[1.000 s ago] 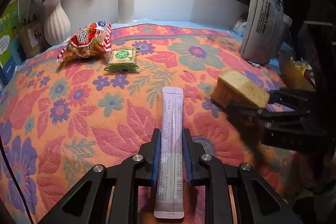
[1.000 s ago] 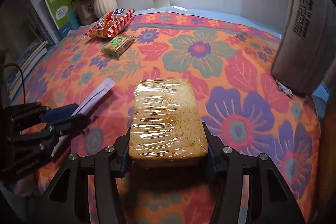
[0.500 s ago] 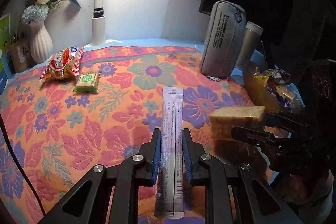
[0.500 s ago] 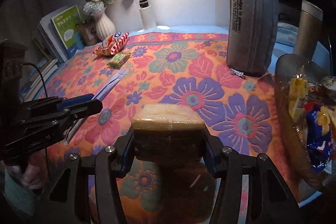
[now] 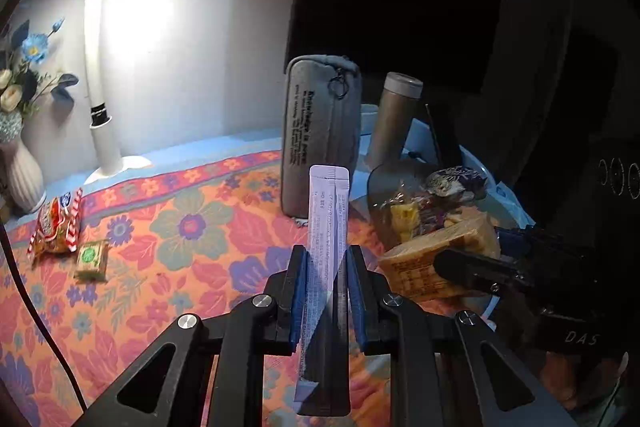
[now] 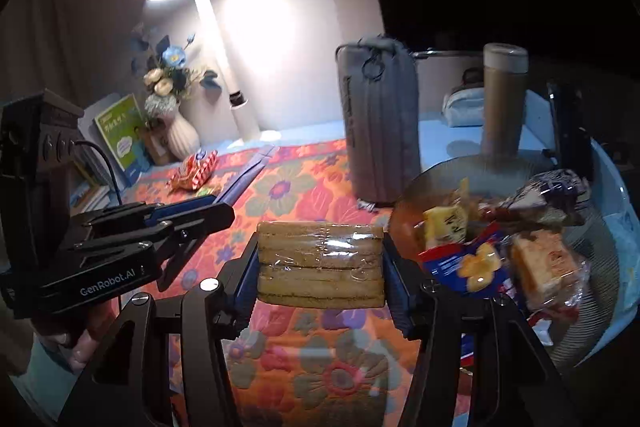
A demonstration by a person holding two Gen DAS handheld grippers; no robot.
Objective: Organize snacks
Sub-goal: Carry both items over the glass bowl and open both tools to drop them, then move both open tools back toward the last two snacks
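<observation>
My left gripper (image 5: 327, 259) is shut on a long white stick sachet (image 5: 328, 211) that juts forward above the floral cloth. My right gripper (image 6: 320, 259) is shut on a clear-wrapped block of brown crackers (image 6: 320, 263), held in the air just left of a glass bowl (image 6: 600, 327) filled with several wrapped snacks. In the left wrist view the crackers (image 5: 436, 259) and the right gripper (image 5: 480, 267) hang at the bowl (image 5: 384, 183). A red snack bag (image 5: 56, 223) and a small green packet (image 5: 93, 259) lie far left on the cloth.
A grey pouch (image 5: 320, 135) stands upright behind the bowl, with a beige tumbler (image 5: 394, 119) beside it. A white lamp (image 5: 100, 99) and a vase of flowers (image 5: 20, 163) stand at the back left. Books (image 6: 120, 135) lean by the vase. A hand (image 6: 80, 343) holds the left gripper.
Both grippers have risen and swung to the right with their snacks, from over the middle of the cloth to beside the glass bowl. The views have tipped up.
</observation>
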